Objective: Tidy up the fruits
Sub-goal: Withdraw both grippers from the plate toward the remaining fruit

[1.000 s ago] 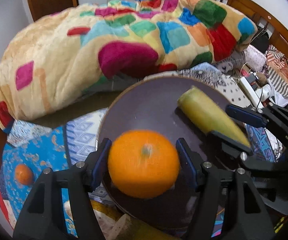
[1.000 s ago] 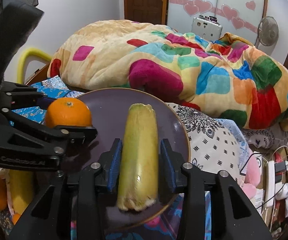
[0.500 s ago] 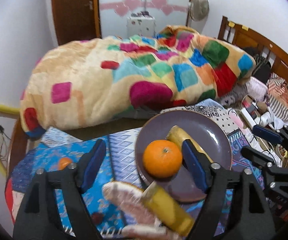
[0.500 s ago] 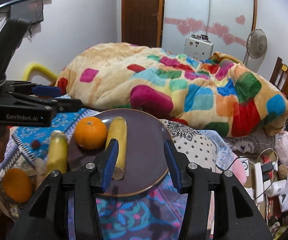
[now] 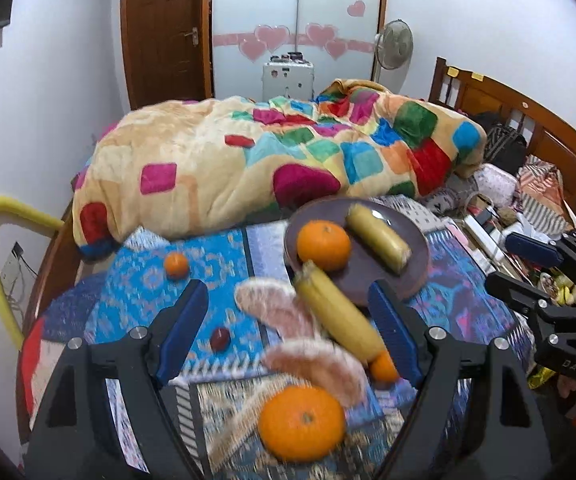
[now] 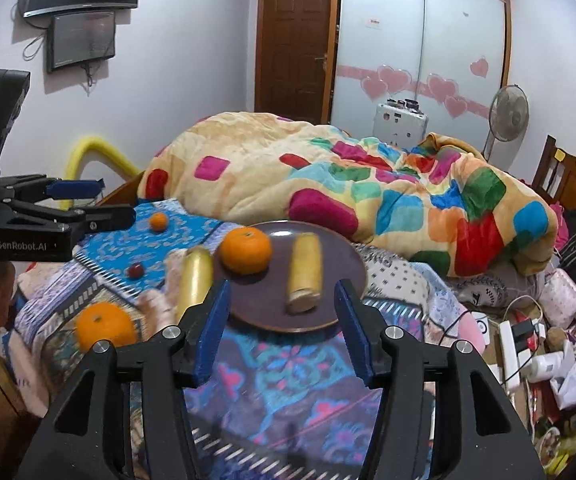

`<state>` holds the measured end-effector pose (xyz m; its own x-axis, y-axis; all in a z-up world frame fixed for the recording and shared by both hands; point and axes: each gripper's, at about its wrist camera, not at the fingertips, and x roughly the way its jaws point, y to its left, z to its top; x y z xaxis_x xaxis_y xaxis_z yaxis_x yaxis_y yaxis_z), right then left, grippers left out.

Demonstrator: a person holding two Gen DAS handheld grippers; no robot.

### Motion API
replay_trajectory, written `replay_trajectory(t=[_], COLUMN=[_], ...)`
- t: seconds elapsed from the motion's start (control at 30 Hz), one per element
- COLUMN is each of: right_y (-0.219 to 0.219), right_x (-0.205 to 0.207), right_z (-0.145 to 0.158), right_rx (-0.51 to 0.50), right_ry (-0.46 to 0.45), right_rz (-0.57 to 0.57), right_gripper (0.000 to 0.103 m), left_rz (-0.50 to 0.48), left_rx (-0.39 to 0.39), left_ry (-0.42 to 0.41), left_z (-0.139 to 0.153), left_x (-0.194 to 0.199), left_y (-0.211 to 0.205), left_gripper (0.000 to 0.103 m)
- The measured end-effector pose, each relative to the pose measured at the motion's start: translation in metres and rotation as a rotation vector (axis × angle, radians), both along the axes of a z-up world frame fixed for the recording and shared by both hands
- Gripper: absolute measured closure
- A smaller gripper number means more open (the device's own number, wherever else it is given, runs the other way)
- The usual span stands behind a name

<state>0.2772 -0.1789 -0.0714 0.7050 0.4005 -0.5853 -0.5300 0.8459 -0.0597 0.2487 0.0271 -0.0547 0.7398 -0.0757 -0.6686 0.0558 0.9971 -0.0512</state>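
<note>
Both pairs of tongs hung spread wide over the bed, pinching nothing. The left tongs [image 5: 288,320] stood apart from every fruit, their blue pads framing the loose pile at the near edge of the blue patterned bedspread [image 5: 139,284]. The right tongs [image 6: 283,320] were likewise empty, with the round dark purple plate [image 6: 328,256] showing between their pads but well beyond them.

On that plate lay a large round orange [image 6: 245,250] and, just beside it, a stubby yellow-green banana piece [image 6: 305,276]; the two did not touch. The plate sat on the bedspread near the foot of the bunched multicoloured patchwork blanket [image 5: 271,156]. A second yellow banana [image 5: 338,314] lay off the plate, one end against its near rim, among pale pinkish fruit segments [image 5: 275,306]. Another big orange [image 5: 302,422] rested at the near edge, a small orange [image 5: 175,265] lay alone toward the left side of the bed, and a tiny dark red fruit [image 5: 219,338] sat between them.

A second before, the left tongs had been clamped on the orange and the right tongs on the banana piece, both low over the plate; since then each had let go and drawn back and upward, leaving the two fruits on the plate.
</note>
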Motion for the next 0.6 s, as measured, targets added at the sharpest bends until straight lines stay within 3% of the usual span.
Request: replay_trajectory(t=[0.3,0.6], right_y=[0.004,0.010], right_x=[-0.028,-0.029], right_z=[-0.025,-0.057], right_rx=[0.043,0.053], right_ry=[0.053,0.129], right_rz=[0.034,0.062], right_gripper=[0.051,0.051], left_rz=[-0.002,0.011], left_rx=[0.035,-0.014], left_ry=[0.028,0.103], left_z=[-0.037,-0.077], left_x=[-0.037,-0.042], left_y=[-0.009,-0.004], left_gripper=[0.021,0.020])
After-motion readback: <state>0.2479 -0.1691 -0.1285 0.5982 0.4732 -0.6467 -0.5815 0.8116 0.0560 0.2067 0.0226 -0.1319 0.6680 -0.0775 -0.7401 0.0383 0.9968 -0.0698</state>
